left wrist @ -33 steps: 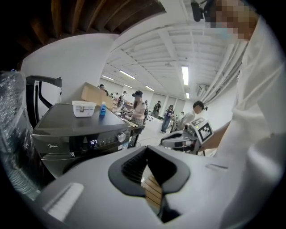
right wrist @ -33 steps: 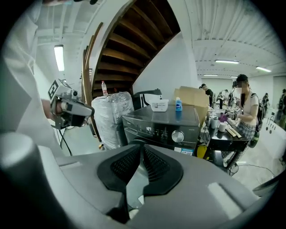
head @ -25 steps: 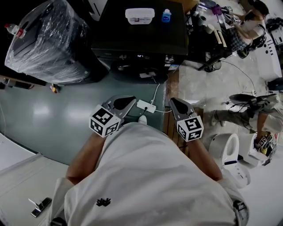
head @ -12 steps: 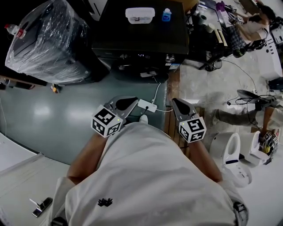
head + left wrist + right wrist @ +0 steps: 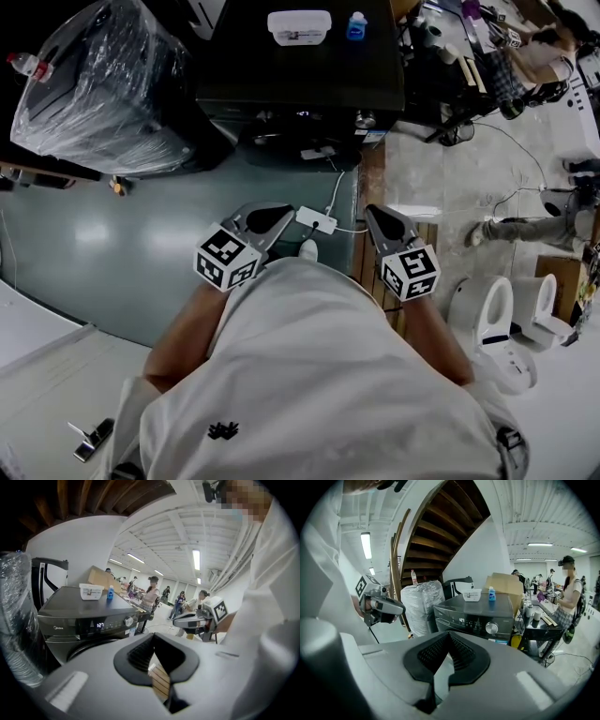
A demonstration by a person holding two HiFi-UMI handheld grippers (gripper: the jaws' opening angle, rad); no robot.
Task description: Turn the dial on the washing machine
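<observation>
We hold the left grey two-jaw gripper (image 5: 153,637) and the right grey two-jaw gripper (image 5: 449,634) near our body, each with its jaws pressed together and gripping nothing. The round silver dial (image 5: 491,628) sits at the right end of the front panel of the dark grey washing machine (image 5: 487,607), far ahead and well apart from both.
</observation>
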